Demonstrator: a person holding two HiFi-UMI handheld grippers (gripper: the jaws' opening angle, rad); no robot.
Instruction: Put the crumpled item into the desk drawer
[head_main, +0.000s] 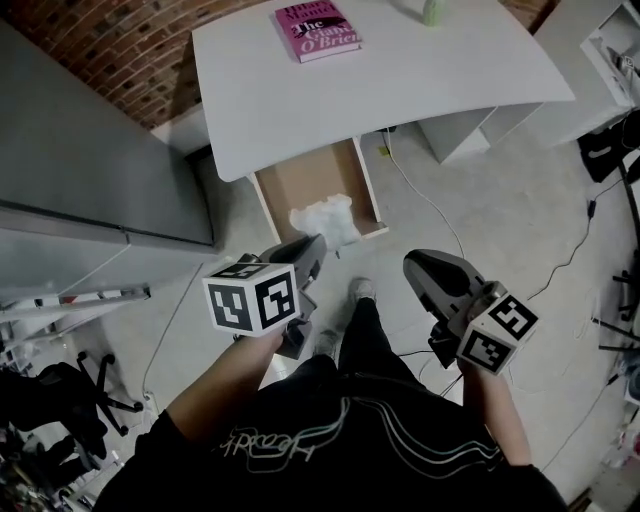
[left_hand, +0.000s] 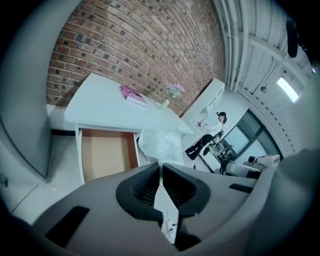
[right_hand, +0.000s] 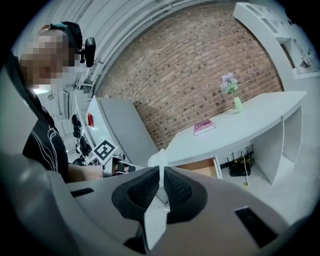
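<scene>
Grip, left: our left tongs (left_hand: 161, 166) are clamped on a pinched edge of the crumpled clear-white plastic wad (head_main: 328, 218).
Grip, right: our right tongs (right_hand: 161, 171) are pressed together with nothing between them, held back from the work.
Where the wad is: it hangs over the near right corner of the open brown-bottomed drawer (head_main: 300, 185) under the white tabletop (head_main: 400, 80). We cannot tell whether it is inside the walls.
Risk: if we let go here, the wad could catch the front rim or fall to the floor. Light film may also cling to the pads.
Heading: the bulk points from the tongs towards the tabletop. We see no clear long axis.
</scene>
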